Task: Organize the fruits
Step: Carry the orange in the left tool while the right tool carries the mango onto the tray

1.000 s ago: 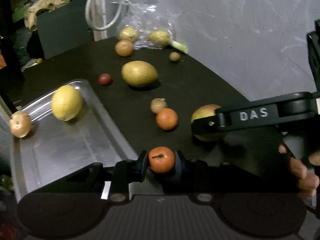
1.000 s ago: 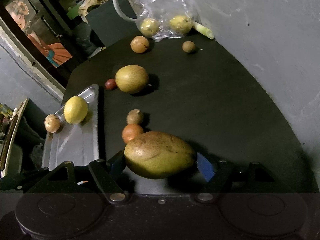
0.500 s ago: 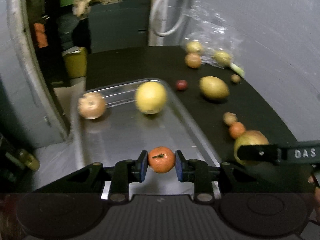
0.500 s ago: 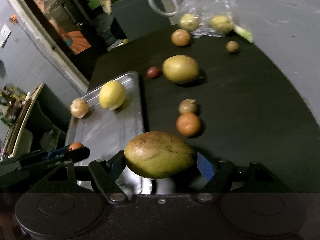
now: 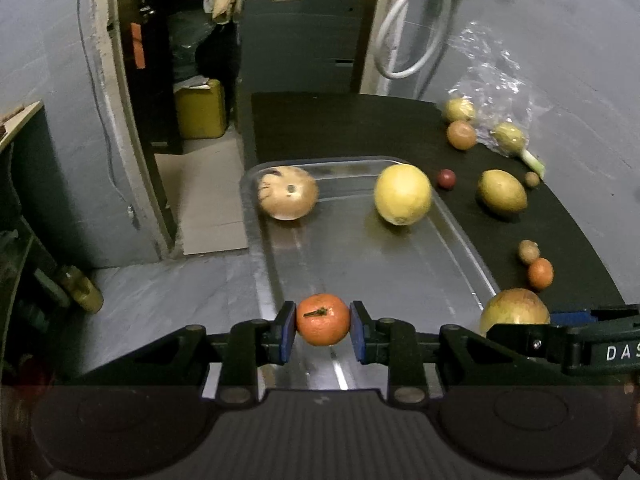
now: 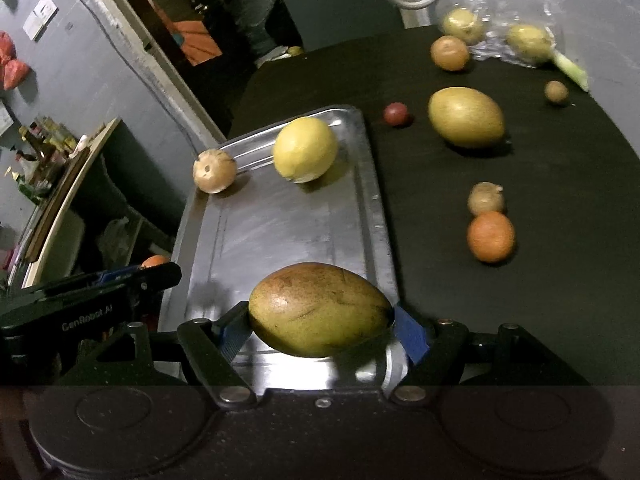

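Note:
My left gripper (image 5: 322, 333) is shut on a small orange mandarin (image 5: 322, 319), held over the near end of the metal tray (image 5: 448, 216). My right gripper (image 6: 320, 330) is shut on a large green-brown mango (image 6: 319, 309), above the tray's (image 6: 370, 184) near right corner. On the tray lie a yellow lemon (image 5: 402, 194) (image 6: 305, 149) and a tan round fruit (image 5: 287, 193) (image 6: 214, 170) at the far end. The right gripper with the mango (image 5: 515, 309) shows at the left wrist view's lower right.
On the black table (image 6: 560, 184) lie a second mango (image 6: 466, 117), an orange (image 6: 490, 236), a small brown fruit (image 6: 485, 198), a red plum (image 6: 395, 114), and further fruits by a plastic bag (image 6: 496, 20). Left of the tray the floor drops away.
Both grippers have swung left from over the black table to above the tray, each keeping its fruit. The tray now fills the middle of both views.

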A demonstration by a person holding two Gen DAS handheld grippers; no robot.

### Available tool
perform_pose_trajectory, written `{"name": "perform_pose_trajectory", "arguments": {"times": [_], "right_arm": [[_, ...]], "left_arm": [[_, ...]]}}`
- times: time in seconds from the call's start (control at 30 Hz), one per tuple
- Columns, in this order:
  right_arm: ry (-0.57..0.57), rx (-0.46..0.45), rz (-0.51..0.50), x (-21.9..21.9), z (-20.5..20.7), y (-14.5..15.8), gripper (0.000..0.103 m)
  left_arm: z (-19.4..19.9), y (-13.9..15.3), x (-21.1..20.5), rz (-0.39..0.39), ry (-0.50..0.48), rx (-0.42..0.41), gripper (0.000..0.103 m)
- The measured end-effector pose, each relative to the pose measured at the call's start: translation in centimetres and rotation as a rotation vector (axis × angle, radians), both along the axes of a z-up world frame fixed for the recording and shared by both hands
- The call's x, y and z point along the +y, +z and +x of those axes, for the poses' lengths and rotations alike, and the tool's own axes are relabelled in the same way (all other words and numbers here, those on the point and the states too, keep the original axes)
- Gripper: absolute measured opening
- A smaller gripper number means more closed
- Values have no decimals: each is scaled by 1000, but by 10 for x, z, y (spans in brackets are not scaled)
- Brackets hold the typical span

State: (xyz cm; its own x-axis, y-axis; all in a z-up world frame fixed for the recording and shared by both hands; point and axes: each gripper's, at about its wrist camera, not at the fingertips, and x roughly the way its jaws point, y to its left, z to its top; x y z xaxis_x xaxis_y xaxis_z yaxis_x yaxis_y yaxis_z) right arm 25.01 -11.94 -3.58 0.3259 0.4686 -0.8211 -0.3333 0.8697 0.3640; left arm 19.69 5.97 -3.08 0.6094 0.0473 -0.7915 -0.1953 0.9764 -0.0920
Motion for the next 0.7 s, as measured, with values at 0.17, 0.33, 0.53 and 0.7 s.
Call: {"name": "perform_pose_trajectory", "arguments": {"times": [0.17,0.33,0.53,0.7], "right_arm": [[13,-3,-15,14,8,-3,77],[31,-31,-35,25,17,-4,77],[34,-69,-64,37,30,-5,77],[39,-103,-100,46,41,-9,77]], "left_arm": [[2,-2,17,-13,23,0,31],[9,-3,26,-5,11,-17,31],[27,-6,31,-4,-22,-27,31],[44,-11,34,-5,-47,-29,31]]}}
